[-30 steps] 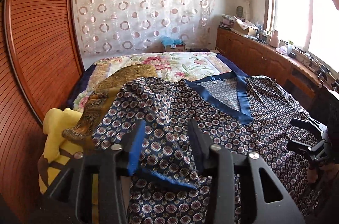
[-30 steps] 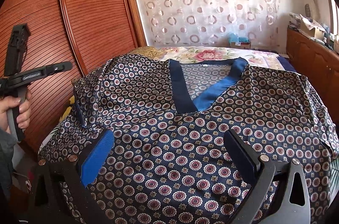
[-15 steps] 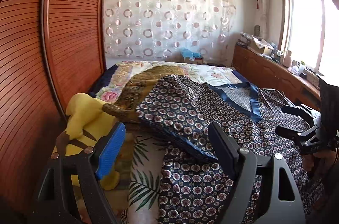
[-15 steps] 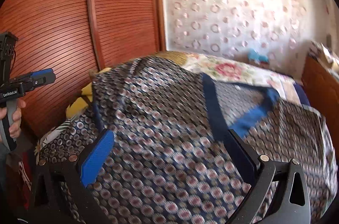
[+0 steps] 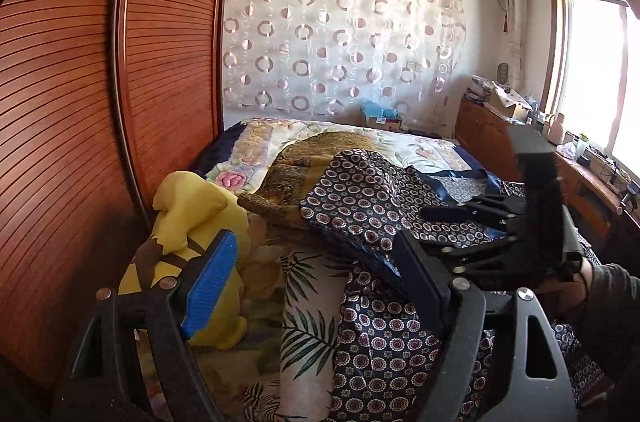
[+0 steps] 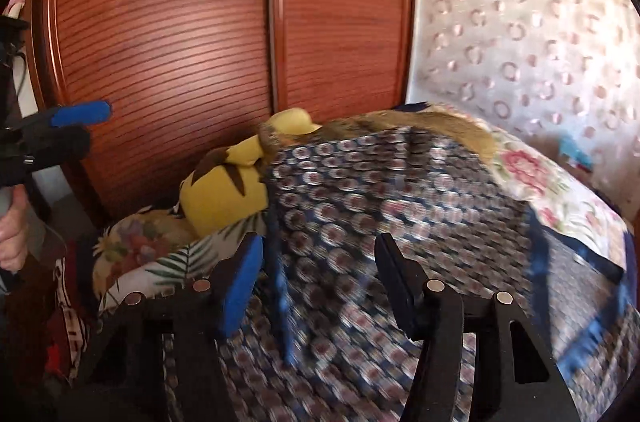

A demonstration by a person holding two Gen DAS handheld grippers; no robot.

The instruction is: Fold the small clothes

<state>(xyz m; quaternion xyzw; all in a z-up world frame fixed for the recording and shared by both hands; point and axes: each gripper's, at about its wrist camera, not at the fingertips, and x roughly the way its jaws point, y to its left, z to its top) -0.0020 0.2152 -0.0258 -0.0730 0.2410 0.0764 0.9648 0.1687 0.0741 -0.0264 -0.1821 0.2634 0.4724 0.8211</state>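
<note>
1. While the right tool [image 6: 320, 286] is closing its jaws, a blue-trimmed edge of the patterned garment [image 6: 400, 190] stands between them; the blurred frame does not show the pads pressing on it.
2. Left tool [image 5: 316, 286]: jaws spread wide, nothing pinched. Leaf-print bedding [image 5: 308, 306] and the garment's folded-over sleeve lie beyond the gap.
3. Garment, navy with small round motifs and blue trim, lies spread on the bed [image 5: 424, 150]; its left part is folded back toward the middle, exposing the leaf-print bedding at the near left corner.
4. Right tool also shows in the left wrist view, at the right edge, over the garment, held by a hand [image 5: 580, 282] in a dark sleeve.
5. Yellow plush toy [image 5: 188, 218] sits at the bed's left edge, just beside the garment; a gold-brown cloth [image 5: 320, 158] lies behind, partly under the garment.
6. Slatted wooden wardrobe doors [image 6: 200, 22] stand to the left; a circle-patterned curtain [image 5: 340, 42] hangs behind the bed.
</note>
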